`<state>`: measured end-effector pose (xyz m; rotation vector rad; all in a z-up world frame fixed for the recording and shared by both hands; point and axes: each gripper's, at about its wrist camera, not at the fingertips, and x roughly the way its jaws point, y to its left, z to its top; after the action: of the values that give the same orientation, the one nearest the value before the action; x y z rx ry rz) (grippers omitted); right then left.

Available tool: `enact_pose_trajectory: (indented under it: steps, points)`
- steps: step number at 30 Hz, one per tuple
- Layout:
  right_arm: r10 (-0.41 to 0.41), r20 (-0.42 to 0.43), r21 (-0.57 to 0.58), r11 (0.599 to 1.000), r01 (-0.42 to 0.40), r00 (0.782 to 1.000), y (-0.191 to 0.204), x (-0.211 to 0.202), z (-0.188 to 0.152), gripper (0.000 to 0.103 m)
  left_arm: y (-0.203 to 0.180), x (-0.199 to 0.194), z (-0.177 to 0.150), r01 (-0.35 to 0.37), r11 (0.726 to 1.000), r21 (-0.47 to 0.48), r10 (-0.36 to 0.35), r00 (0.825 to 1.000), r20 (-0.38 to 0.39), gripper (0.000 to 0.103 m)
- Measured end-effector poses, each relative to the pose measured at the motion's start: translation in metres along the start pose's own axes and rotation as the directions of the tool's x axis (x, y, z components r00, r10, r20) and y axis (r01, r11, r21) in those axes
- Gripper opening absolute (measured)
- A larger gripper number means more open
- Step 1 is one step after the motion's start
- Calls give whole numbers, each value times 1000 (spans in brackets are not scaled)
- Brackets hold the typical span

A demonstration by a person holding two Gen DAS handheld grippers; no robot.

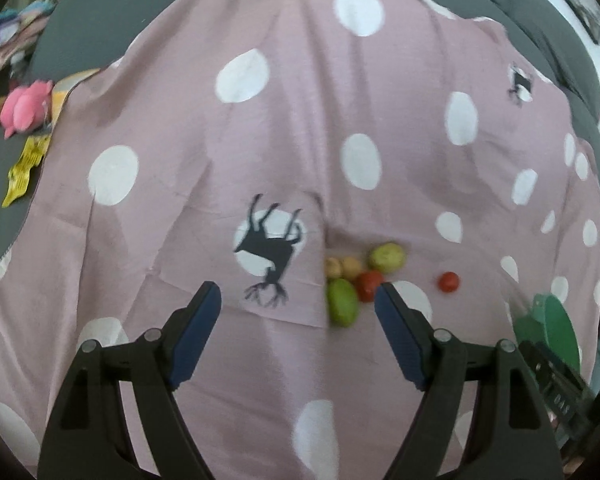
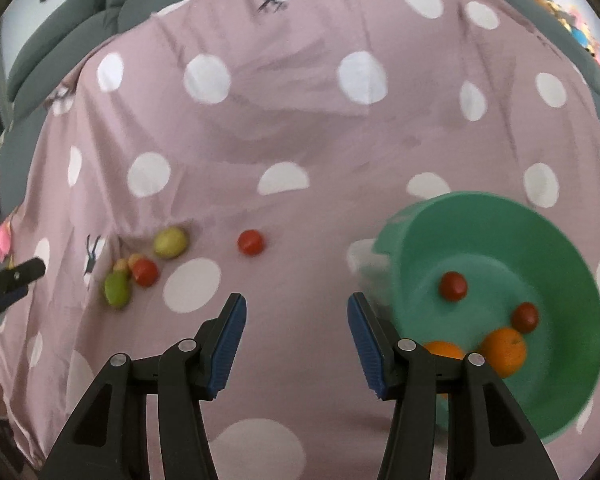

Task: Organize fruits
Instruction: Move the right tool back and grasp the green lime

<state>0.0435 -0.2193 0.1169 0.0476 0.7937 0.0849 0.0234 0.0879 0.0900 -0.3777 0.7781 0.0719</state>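
A cluster of fruit lies on the pink dotted cloth (image 1: 300,128): a green fruit (image 1: 342,302), a red tomato (image 1: 368,284), two small yellow fruits (image 1: 342,267) and a yellow-green fruit (image 1: 387,257). A lone red tomato (image 1: 448,281) lies to their right, also in the right wrist view (image 2: 251,242). A green bowl (image 2: 572,280) holds two red tomatoes (image 2: 453,285) and two oranges (image 2: 504,351). My left gripper (image 1: 298,294) is open and empty, just left of the cluster. My right gripper (image 2: 296,306) is open and empty, left of the bowl.
A pink plush toy (image 1: 24,106) and a yellow paper (image 1: 24,168) lie at the far left on the grey couch (image 1: 100,32). The bowl's edge (image 1: 556,328) shows at the right in the left wrist view. The left gripper's tip (image 2: 16,276) shows at the left edge.
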Motion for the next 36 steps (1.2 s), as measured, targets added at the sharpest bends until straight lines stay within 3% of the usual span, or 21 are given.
enact_pose_trajectory:
  steps: [5, 9, 13, 17, 21, 24, 28, 32, 34, 36]
  points:
    - [58, -33, -29, 998, -59, 998, 17, 8, -5, 53, 10, 9, 4, 5, 999, -41, -6, 1000, -23, 76]
    - [211, -112, -19, 977, -214, 971, 38, 16, -3, 53, 15, 8, 7, 20, 998, -62, -20, 1000, -12, 60]
    - [278, -184, 21, 960, -278, 943, 60, 34, 16, 53, 6, 15, 9, 96, 993, -61, -99, 994, -50, 44]
    - [283, -198, 91, 959, -269, 939, 74, 61, 45, 53, -18, 28, 8, 167, 986, -5, -166, 978, -124, 33]
    - [355, -250, 196, 930, -312, 901, 82, 102, 66, 53, -28, 43, 6, 182, 983, 17, -175, 964, -202, 31]
    - [334, -260, 227, 933, -278, 906, 87, 125, 72, 53, -30, 48, 4, 195, 981, 13, -187, 957, -224, 31]
    - [348, -288, 263, 924, -276, 892, 93, 149, 71, 49, -28, 55, 4, 208, 978, -13, -204, 945, -256, 31]
    - [285, -294, 233, 947, -221, 912, 97, 161, 70, 48, -31, 62, 5, 193, 981, -11, -188, 943, -274, 31]
    - [291, -317, 236, 946, -222, 903, 99, 169, 66, 39, -31, 64, 4, 195, 981, -15, -191, 941, -281, 31]
    - [293, -300, 233, 945, -228, 908, 99, 168, 64, 38, -31, 67, 4, 194, 981, -22, -192, 938, -288, 31]
